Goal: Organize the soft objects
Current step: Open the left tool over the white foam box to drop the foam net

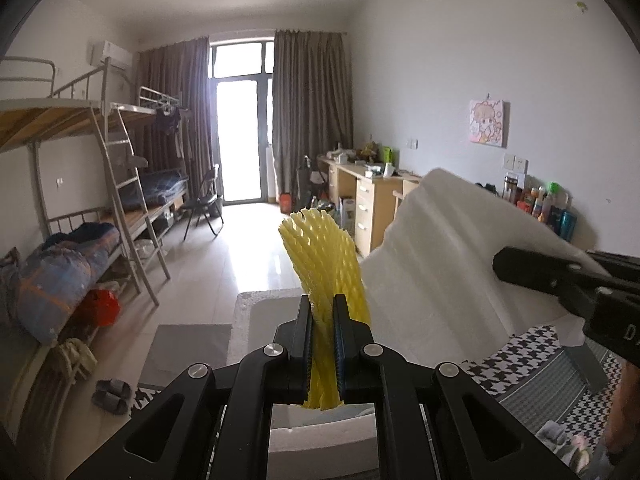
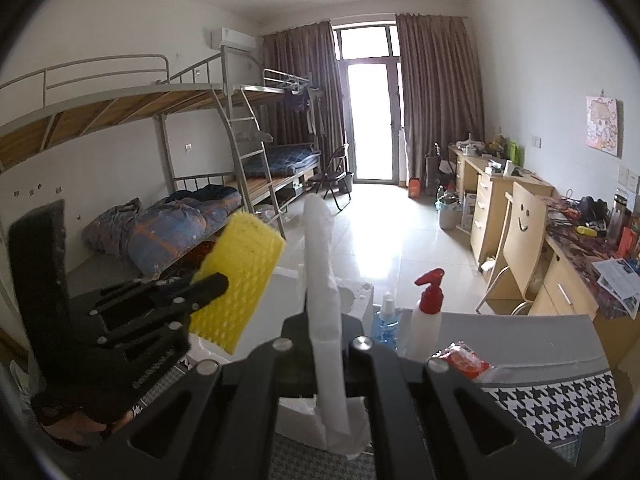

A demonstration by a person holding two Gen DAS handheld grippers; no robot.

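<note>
the left gripper (image 1: 323, 316) is clamped on a yellow foam net (image 1: 324, 256), which stands up from its jaws above the table's checked cloth (image 1: 532, 344). just to its right, the right gripper (image 2: 326, 320) pinches a white foam sheet (image 2: 322, 280) upright. a spray bottle (image 2: 428, 312) and a red packet (image 2: 460, 358) sit on the table beyond.

The right gripper (image 2: 325, 320) clamps a white foam sheet (image 2: 320, 248) that stands upright, edge-on to the camera. At left, the left gripper (image 2: 218, 282) pinches a yellow foam net sleeve (image 2: 240, 276). A red-capped pump bottle (image 2: 427, 312) and what appears to be a blue spray bottle (image 2: 386, 322) stand beyond the fingers, above the houndstooth-covered tabletop (image 2: 560, 404).
</note>
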